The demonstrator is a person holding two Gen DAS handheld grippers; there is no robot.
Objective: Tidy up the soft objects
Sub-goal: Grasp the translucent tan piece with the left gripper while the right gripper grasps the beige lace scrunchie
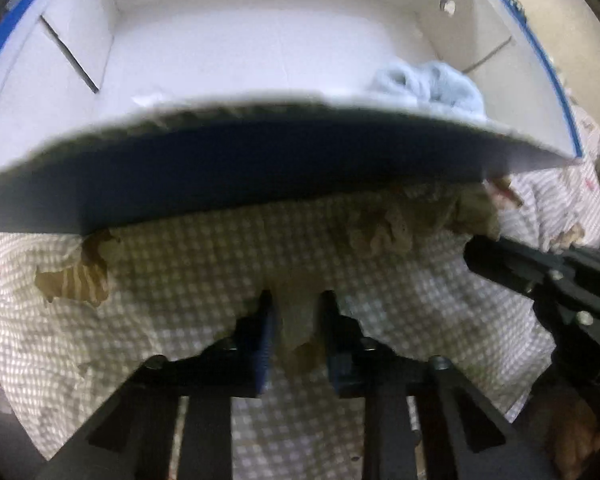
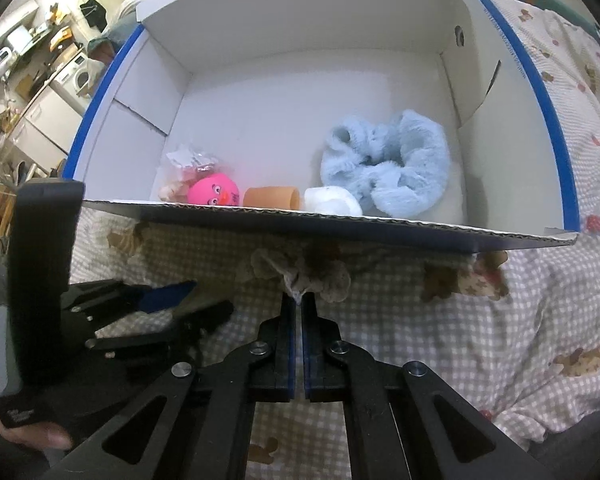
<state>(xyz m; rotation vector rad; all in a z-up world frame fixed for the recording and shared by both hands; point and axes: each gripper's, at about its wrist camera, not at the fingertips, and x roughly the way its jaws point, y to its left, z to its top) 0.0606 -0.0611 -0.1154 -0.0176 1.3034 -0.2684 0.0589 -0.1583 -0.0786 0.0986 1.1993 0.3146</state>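
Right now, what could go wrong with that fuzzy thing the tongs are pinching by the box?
1. The right tongs pinch only a small edge of the beige scrunchie, so it may slip out when lifted.
2. The scrunchie sits right under the box's front wall; lifting straight up could snag it or nudge the box.
3. The left tongs, open, rest low on the checked bedsheet; closing there might grab the sheet instead.
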